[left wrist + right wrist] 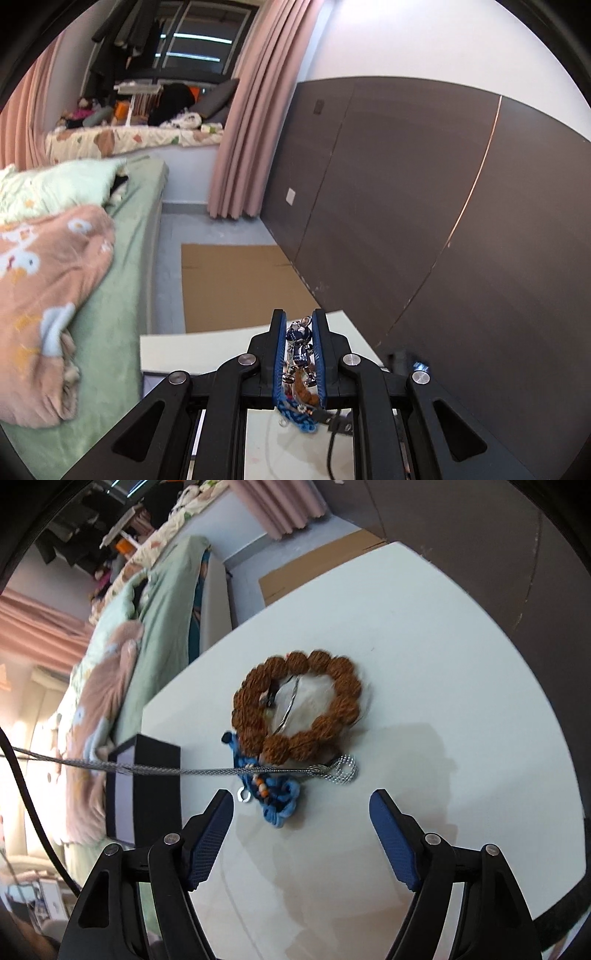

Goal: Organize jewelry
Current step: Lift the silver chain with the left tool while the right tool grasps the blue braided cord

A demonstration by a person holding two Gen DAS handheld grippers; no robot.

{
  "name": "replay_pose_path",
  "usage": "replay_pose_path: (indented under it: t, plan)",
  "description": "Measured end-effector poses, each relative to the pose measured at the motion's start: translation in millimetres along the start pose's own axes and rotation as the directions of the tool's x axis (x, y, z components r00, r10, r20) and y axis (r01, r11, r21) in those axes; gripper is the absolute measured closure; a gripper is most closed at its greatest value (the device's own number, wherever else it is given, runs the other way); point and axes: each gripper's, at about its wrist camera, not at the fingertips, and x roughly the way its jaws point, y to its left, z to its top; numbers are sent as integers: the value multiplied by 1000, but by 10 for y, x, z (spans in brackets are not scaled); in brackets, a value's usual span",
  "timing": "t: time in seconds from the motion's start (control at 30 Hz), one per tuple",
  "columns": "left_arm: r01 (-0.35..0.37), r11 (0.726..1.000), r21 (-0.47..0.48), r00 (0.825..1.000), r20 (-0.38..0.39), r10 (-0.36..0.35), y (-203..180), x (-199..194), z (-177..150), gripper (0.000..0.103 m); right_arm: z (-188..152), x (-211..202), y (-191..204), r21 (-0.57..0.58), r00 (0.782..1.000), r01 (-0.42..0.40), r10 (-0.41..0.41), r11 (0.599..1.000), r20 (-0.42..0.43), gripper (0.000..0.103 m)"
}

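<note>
The left claw [300, 354] is clamping a shiny figure charm [300, 345], pulling its silver chain [147, 770] taut away from the brown bead bracelet [297, 701] on the tabletop [461, 686], probably untangling it. The right claw [301, 827] is hovering apart just beside the bracelet.

The silver chain [155, 768] runs off the left edge of the right wrist view, so where it ends is anyone's guess. The bead bracelet [295, 701] is smeared with blur, and the small dark bit inside its ring is too fuzzy to name. In the left view, the fingers [277, 354] cover the sides of the shiny charm [300, 349], and the blue cord [295, 415] is half tucked under them.
</note>
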Motion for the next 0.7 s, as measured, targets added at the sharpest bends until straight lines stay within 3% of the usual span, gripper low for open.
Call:
replay_pose_path:
  t: [0.13,0.2,0.27,0.3,0.37,0.47,0.7]
  plan:
    - [-13,1000,27,999,38,12,-52,-151,165,89,-18,95,73,-24,1000,9,-10,1000,-19,26]
    - [-22,999,39,998,54,20,-76,-207,242,89,-18,162,108,-34,999,33,-34,999,-29,38]
    - [-35,998,53,997,71,31,-101,-263,311,89,-26,241,112,-39,997,52,-54,998,-56,61]
    - [-42,997,60,996,80,37,-108,-295,346,89,-25,230,103,-41,997,64,-66,997,-46,65]
    - [-52,996,69,994,95,46,-124,-358,397,89,-28,206,105,-47,998,39,-41,998,-39,88]
    - [-74,994,85,991,121,64,-142,-460,500,89,-39,136,94,-52,1000,18,-19,998,-20,91]
    - [-131,986,101,978,174,112,-115,-679,722,89,-48,-89,98,-62,991,-128,130,990,28,92]
